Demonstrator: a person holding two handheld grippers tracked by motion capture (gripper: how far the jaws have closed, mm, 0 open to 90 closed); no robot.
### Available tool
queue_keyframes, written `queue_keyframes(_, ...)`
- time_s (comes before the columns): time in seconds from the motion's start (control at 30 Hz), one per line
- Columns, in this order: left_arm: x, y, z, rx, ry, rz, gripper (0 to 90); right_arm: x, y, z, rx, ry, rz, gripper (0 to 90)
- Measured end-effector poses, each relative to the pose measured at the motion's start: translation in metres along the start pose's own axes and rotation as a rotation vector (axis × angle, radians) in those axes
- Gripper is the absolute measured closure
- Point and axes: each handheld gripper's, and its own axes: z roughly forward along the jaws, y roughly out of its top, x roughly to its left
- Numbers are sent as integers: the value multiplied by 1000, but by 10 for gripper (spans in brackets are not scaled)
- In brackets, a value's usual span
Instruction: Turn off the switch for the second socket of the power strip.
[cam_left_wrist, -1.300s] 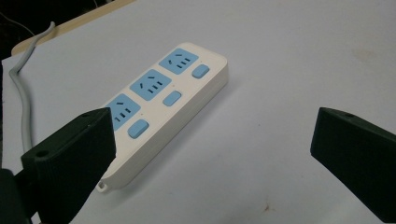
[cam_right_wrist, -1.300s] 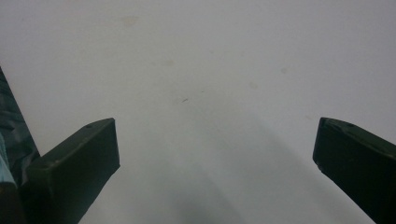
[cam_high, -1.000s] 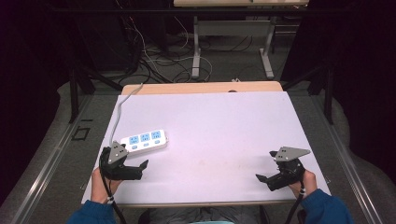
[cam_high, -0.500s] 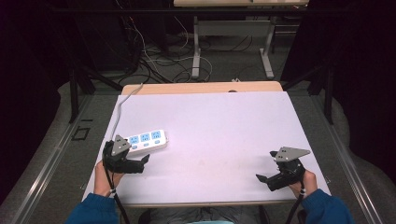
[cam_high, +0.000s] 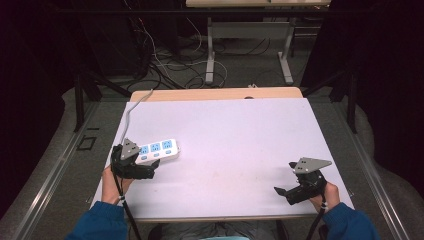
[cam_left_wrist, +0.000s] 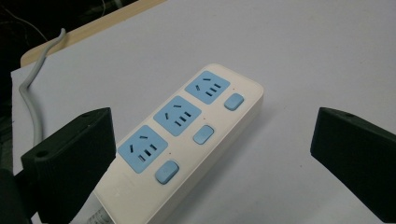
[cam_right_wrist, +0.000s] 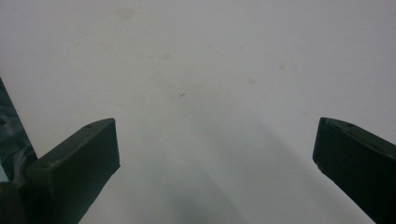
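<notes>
Power strip (cam_high: 157, 150) lying on the left part of the white counter (cam_high: 235, 145), long axis running from near-left to far-right in the high view, grey cord (cam_high: 131, 112) trailing off the far-left edge. Sitting right at its near-left end — left gripper (cam_high: 142, 172), held in the left hand (cam_high: 114, 179), jaws spread wide and holding nothing. Looking along the left gripper view: strip's (cam_left_wrist: 182, 140) cord end sitting just inside the left jaw, body angling away up and to the right between the two jaws, three blue sockets and three blue switches facing up. Touching or merely close at that left jaw — not possible to tell. Judging from this, reaching it needing only a short push forward, with the jaws closing across the narrow width rather than along the length.

Moving right across bare counter, nothing else lying on it. Resting near the front-right corner, well apart from the strip — right gripper (cam_high: 285, 192), in the right hand (cam_high: 327, 195), jaws also wide apart and empty, pointing left over plain white surface (cam_right_wrist: 201, 84). Left hand clearly the nearer one.
</notes>
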Motion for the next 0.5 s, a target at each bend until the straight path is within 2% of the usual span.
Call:
queue_keyframes(0.27,4,7,7,-1,1,0,1,0,0,0,5,-1,-6,0)
queue_keyframes(0.5,5,15,17,23,-10,23,0,1,0,0,8,1,-4,0)
